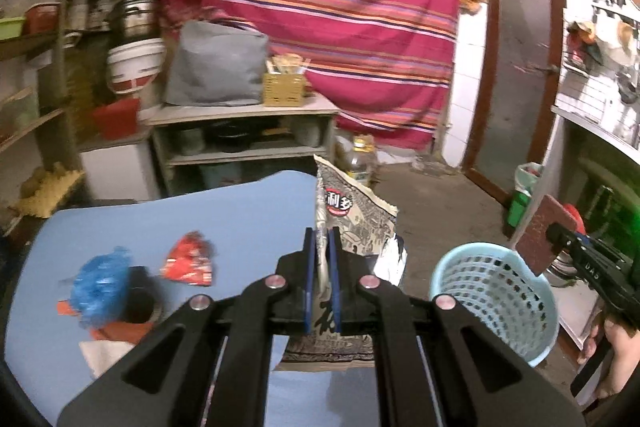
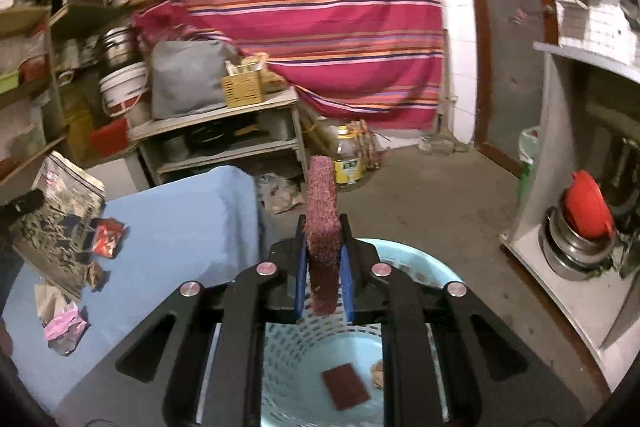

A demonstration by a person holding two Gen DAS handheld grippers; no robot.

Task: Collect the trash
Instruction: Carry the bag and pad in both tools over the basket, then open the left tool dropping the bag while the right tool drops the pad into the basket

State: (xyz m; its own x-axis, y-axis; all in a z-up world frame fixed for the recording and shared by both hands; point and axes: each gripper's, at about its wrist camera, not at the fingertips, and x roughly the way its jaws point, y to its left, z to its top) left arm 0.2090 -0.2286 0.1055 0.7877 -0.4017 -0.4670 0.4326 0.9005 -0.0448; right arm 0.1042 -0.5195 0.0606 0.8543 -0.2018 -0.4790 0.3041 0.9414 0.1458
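Note:
My left gripper (image 1: 323, 239) is shut on a grey printed snack bag (image 1: 352, 215), held upright over the right edge of the blue table (image 1: 240, 219). The same bag (image 2: 60, 223) shows at the left of the right wrist view. My right gripper (image 2: 323, 227) is shut on a maroon scouring pad (image 2: 322, 227), directly above the light blue perforated basket (image 2: 304, 359). That pad (image 1: 538, 235) and gripper (image 1: 554, 231) also appear beyond the basket (image 1: 496, 299) in the left wrist view. Another maroon pad (image 2: 345, 386) lies on the basket's bottom.
On the table lie a red wrapper (image 1: 188, 261), a blue crumpled bag (image 1: 102, 279), a pink wrapper (image 2: 64, 323) and paper scraps. Behind stand a cluttered shelf unit (image 1: 244, 131), an oil bottle (image 2: 347, 157), a striped curtain (image 1: 340, 19), a door (image 1: 516, 67) and a counter (image 2: 568, 267) with pots.

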